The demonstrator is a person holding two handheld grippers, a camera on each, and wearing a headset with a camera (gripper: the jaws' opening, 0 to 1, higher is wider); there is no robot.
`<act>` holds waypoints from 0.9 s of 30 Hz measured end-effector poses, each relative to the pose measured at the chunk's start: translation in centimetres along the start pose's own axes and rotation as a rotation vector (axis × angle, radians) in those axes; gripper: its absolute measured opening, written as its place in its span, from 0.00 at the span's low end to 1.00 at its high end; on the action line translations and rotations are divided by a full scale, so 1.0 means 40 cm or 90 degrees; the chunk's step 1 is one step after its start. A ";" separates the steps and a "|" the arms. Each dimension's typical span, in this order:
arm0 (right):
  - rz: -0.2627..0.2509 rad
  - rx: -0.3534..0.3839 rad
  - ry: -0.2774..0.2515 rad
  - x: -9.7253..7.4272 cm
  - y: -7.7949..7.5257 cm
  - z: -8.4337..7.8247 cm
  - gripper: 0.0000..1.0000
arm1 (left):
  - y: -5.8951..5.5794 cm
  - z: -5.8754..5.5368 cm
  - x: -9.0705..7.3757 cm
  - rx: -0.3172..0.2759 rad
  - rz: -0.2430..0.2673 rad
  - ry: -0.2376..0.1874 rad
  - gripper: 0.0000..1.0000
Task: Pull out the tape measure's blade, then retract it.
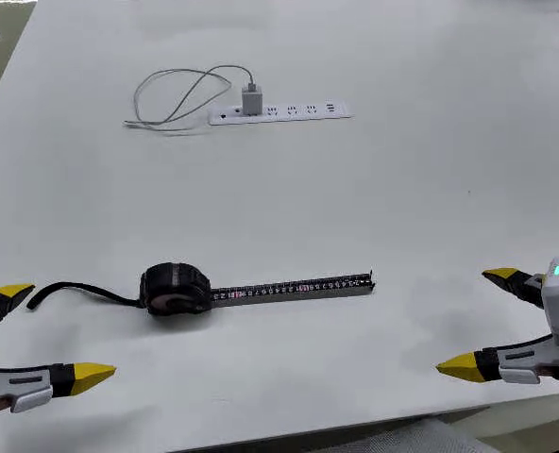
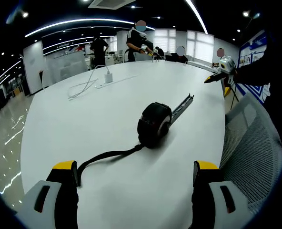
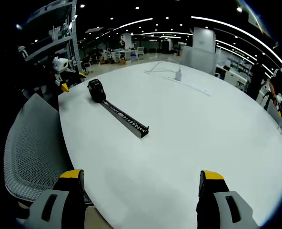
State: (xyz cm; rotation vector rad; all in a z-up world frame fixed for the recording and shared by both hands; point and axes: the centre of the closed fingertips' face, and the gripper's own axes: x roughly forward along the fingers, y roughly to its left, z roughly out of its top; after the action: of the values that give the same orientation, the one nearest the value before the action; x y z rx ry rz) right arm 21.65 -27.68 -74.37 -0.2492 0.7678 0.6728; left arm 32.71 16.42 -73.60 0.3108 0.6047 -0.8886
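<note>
Head view, bench: white bench [image 1: 402, 236] carries it all; tape measure [image 1: 213, 291] sits near the front edge, between the 2 grippers, touching neither.
Left gripper: left gripper [image 1: 67, 330] low at the left, jaws spread wide, nothing held.
Right gripper: right gripper [image 1: 465, 321] low at the right, jaws equally wide, empty.
Power strip: power strip [image 1: 279, 112] on the far side of the bench, well apart from the work.
Case: black case [image 1: 176, 289] left of centre, nearer the left gripper.
Blade: blade [image 1: 294, 288] already partly out, flat on the bench, running from the case toward the right.
Strap: wrist strap [image 1: 76, 288] trails off the case's other side, toward the left gripper.
Hook: end hook [image 1: 369, 280] is the blade's right extreme, nearer the right gripper but well apart from it.
Axis: long axis runs left-right across the person; case end faces the left gripper, hook end faces the right.
Judgement: left pins the case, right takes the hook, pull along that axis. An off-axis pull likely kinks the blade or drags the case.
</note>
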 end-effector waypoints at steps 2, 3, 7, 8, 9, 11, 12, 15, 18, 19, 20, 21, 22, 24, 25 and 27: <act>0.001 -0.009 0.002 0.003 -0.002 0.000 0.99 | 0.000 0.000 -0.001 0.002 0.000 0.001 0.99; 0.001 -0.009 0.004 0.004 -0.004 -0.001 0.99 | 0.000 -0.001 -0.001 0.000 0.000 0.001 0.99; 0.004 0.003 0.020 0.003 -0.006 -0.014 0.99 | -0.022 -0.005 -0.009 -0.007 -0.009 -0.005 0.99; 0.002 -0.001 0.021 0.000 -0.005 -0.014 0.99 | -0.028 -0.007 -0.009 -0.006 -0.013 -0.004 0.99; 0.004 0.000 0.019 -0.004 0.000 -0.012 0.99 | -0.030 -0.011 -0.008 0.004 -0.014 -0.002 0.99; 0.008 -0.001 0.010 -0.008 0.007 -0.007 0.99 | -0.023 -0.015 -0.009 0.009 -0.008 0.004 0.99; 0.006 -0.008 0.008 -0.007 0.006 -0.009 0.99 | -0.015 -0.011 -0.011 0.007 -0.002 -0.005 0.99; 0.004 -0.006 0.006 -0.004 0.006 -0.013 0.99 | -0.009 -0.011 -0.019 -0.005 0.005 -0.006 0.99; 0.002 -0.004 0.003 -0.006 0.011 -0.013 0.99 | -0.012 -0.010 -0.025 0.006 0.004 -0.002 0.99; 0.003 -0.003 0.000 -0.006 0.013 -0.011 0.99 | -0.010 -0.012 -0.027 0.003 0.005 0.003 0.99; 0.003 -0.006 0.000 -0.005 0.014 -0.011 0.99 | -0.007 -0.012 -0.027 0.002 0.006 0.003 0.99; 0.004 -0.010 0.001 -0.005 0.014 -0.010 0.99 | -0.005 -0.011 -0.027 0.000 0.008 0.004 0.99; 0.006 -0.013 0.001 -0.005 0.015 -0.009 0.99 | -0.003 -0.010 -0.027 -0.003 0.009 0.004 0.99; 0.006 -0.019 0.001 -0.007 0.009 -0.006 0.99 | -0.006 -0.007 -0.024 -0.010 0.005 0.002 0.99; 0.005 -0.021 -0.001 -0.007 0.004 -0.005 0.99 | -0.006 -0.008 -0.023 -0.011 0.005 0.004 0.99; 0.003 -0.018 -0.004 -0.009 -0.007 0.000 0.99 | -0.010 -0.009 -0.019 -0.016 0.009 0.011 0.99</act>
State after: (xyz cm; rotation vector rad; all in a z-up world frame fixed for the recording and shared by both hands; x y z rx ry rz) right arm 21.64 -28.06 -74.12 -0.2718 0.7536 0.6885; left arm 31.89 16.85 -73.43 0.3004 0.6280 -0.8649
